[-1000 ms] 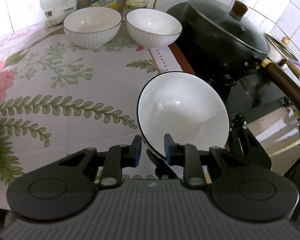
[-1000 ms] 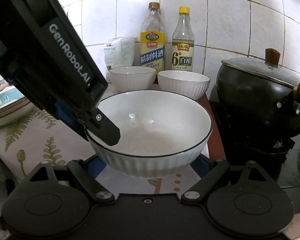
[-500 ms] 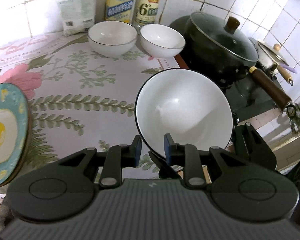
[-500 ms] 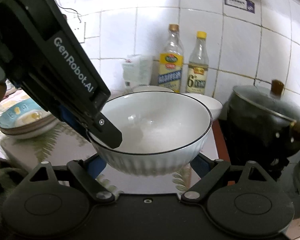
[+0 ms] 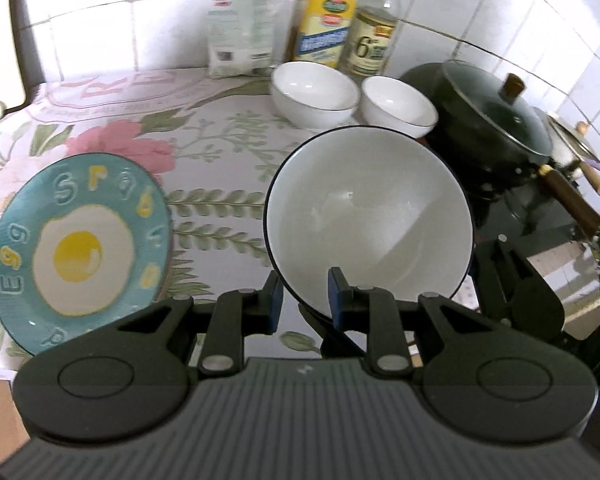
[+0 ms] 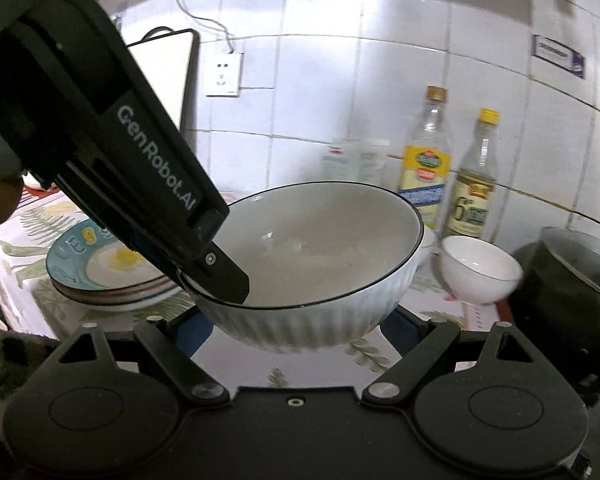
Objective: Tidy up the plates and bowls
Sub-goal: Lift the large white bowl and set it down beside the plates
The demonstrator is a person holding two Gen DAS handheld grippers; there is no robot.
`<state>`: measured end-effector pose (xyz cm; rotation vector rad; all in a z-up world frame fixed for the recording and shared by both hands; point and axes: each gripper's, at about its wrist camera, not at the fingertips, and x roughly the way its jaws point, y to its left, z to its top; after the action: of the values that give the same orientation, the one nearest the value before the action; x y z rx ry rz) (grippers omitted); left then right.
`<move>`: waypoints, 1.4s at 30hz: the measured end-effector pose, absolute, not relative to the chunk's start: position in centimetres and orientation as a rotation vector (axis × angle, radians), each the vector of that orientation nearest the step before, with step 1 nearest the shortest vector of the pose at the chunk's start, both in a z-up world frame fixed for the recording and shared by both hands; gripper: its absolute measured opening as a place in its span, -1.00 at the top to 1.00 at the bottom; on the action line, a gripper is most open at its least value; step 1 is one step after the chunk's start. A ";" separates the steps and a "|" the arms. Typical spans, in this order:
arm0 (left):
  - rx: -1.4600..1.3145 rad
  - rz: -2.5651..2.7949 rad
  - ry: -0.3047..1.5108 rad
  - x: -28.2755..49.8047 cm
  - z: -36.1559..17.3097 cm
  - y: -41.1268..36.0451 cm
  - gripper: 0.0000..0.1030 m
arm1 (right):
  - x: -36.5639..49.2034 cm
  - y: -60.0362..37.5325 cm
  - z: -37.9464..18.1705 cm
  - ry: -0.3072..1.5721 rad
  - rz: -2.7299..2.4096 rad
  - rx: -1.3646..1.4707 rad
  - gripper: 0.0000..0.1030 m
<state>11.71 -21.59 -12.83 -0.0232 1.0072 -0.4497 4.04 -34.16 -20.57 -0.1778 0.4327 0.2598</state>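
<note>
A large white bowl [image 5: 368,216] with a dark rim hangs tilted above the flowered tablecloth [image 5: 220,152]. My left gripper [image 5: 305,297] is shut on its near rim, one finger inside and one outside. In the right wrist view the same bowl [image 6: 324,248] sits between the wide-set pads of my right gripper [image 6: 296,332], which press on its ribbed wall low down. The left gripper's finger [image 6: 220,276] reaches over the rim there. Two smaller white bowls [image 5: 314,94] [image 5: 398,110] stand side by side at the back. A teal fried-egg plate [image 5: 80,252] tops a stack of plates [image 6: 112,300] at the left.
A black lidded pot [image 5: 496,128] with a wooden handle stands on the stove at the right. Two bottles [image 5: 324,28] [image 5: 374,36] and a white bag [image 5: 240,36] line the tiled wall. A wall socket [image 6: 224,74] and a white appliance [image 6: 168,76] are at the back left.
Both grippers have risen and drawn back leftward with the big bowl. The two small bowls look farther off, and the egg plate has come into view at the left.
</note>
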 end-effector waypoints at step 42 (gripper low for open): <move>-0.074 -0.336 1.116 17.7 -18.1 -21.6 0.50 | 12.0 -34.0 -26.1 0.627 0.317 -0.075 -0.81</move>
<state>17.71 -21.57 -18.15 -0.0744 1.1163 -0.3358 12.05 -34.04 -26.12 -0.0751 0.6271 0.3174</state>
